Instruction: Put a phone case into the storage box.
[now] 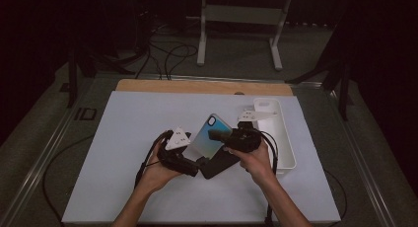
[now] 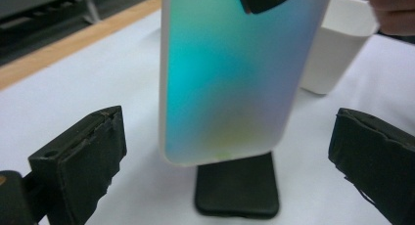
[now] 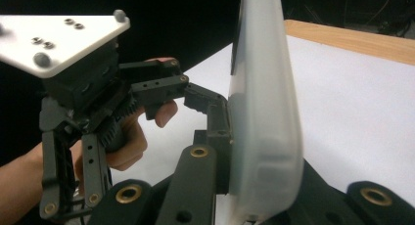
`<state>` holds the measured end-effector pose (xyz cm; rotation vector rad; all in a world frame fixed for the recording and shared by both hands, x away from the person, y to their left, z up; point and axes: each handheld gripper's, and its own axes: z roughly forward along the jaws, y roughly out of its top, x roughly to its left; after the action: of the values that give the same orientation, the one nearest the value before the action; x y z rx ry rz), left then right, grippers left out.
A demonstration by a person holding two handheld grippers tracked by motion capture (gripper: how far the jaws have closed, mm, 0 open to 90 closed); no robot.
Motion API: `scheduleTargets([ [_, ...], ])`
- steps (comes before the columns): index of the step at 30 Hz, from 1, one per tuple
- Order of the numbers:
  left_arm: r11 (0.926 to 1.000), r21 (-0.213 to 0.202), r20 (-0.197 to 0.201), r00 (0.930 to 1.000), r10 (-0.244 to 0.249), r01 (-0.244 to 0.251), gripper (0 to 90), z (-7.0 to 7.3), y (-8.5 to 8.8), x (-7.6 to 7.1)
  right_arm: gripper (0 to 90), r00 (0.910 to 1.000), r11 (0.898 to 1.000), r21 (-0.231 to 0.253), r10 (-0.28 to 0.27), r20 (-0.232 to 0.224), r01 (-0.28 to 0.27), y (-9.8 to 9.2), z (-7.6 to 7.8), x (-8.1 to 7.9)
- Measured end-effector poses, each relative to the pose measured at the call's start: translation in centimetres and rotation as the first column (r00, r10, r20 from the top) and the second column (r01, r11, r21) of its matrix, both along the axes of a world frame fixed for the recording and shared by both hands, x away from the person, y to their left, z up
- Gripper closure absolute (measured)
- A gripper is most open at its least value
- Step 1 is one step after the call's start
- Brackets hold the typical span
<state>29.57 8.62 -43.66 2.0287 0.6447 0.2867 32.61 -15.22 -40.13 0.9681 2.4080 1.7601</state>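
Between the right gripper's [image 1: 222,134] closed jaws, an iridescent phone case [image 1: 208,137] is pinched by its upper edge and hangs tilted above a black phone [image 2: 237,191] lying flat on the white table [image 1: 123,138]. Just beside the case, the left gripper [image 2: 225,151] stands wide open, holding nothing. With a single edge grip, the case could swing, slip free, or land skewed on the phone; the white bin [image 1: 283,133] waits nearby.

A white counter [image 1: 128,187] with a wooden far edge carries 1 black phone [image 2: 237,193] and 1 white bin [image 1: 285,148].
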Motion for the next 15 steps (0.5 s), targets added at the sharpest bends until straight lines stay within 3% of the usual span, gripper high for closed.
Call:
scheduleTargets([
  [4, 0.9983, -0.040, -0.039, 0.9983, -0.043, 0.041, 1.0, -0.05, 0.08, 0.14, 87.1, 0.9989, 0.999, 0.002, 0.044, 0.018, -0.044, -0.21, 0.36, -0.17],
  [10, 0.9947, -0.058, -0.055, 0.9946, -0.088, 0.085, 2.3, -0.04, 0.08, 0.08, 87.1, 0.9950, 0.995, 0.012, 0.096, 0.027, -0.097, -0.13, 0.53, -0.27],
  [15, 0.9901, -0.072, -0.059, 0.9904, -0.125, 0.120, 7.7, -0.10, -0.09, -0.06, 87.0, 0.9858, 0.987, 0.000, 0.162, 0.046, -0.162, 0.32, 0.78, -0.55],
])
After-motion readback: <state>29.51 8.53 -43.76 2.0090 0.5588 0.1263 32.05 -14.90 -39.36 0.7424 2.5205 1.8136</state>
